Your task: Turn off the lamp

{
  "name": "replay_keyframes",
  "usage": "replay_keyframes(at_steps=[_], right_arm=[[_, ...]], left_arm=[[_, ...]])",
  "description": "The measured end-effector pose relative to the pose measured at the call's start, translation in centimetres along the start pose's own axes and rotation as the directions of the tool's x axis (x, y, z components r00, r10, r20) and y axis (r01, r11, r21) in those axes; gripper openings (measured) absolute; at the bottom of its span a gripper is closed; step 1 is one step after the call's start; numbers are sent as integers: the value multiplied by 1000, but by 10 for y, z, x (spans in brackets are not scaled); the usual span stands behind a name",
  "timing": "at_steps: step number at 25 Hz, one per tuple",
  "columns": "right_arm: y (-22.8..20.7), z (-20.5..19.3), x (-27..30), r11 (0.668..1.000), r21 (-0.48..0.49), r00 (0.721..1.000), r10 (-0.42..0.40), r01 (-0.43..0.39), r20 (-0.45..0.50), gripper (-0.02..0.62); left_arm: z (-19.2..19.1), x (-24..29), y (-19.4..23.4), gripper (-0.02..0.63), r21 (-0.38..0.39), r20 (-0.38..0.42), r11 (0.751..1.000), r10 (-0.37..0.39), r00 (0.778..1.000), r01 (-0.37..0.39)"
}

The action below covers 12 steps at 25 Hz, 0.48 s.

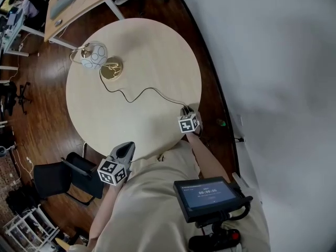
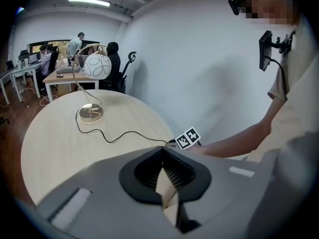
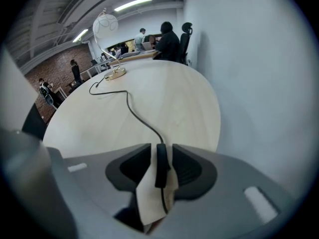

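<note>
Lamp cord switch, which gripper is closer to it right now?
Right. The right gripper holds the cord switch between its jaws; the left gripper hovers at the near edge of the table, well left of it.

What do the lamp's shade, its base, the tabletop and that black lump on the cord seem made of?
Shade: probably frosted white glass, smooth, with thin looping lines. Base: likely polished metal, shining gold. Table: pale wood or laminate, matt, faint grain. Switch held in the right gripper: seemingly matt black plastic.
</note>
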State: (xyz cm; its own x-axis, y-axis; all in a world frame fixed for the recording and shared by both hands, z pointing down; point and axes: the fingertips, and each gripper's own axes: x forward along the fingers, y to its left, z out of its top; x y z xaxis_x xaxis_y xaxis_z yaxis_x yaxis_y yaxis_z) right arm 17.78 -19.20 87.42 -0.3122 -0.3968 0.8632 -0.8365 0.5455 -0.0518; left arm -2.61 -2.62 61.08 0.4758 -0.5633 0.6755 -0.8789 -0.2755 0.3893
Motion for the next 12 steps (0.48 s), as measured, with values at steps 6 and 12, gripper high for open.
replay_keyframes(at_steps=[6, 12], right_arm=[[2, 16, -11, 1000, 24, 997, 0, -2, 72, 158], [10, 22, -28, 1000, 3, 994, -8, 8, 108, 158]], left_arm=[[-8, -1, -2, -14, -1, -12, 1000, -1, 1000, 1], [-20, -8, -11, -14, -16, -22, 1000, -8, 1000, 8]])
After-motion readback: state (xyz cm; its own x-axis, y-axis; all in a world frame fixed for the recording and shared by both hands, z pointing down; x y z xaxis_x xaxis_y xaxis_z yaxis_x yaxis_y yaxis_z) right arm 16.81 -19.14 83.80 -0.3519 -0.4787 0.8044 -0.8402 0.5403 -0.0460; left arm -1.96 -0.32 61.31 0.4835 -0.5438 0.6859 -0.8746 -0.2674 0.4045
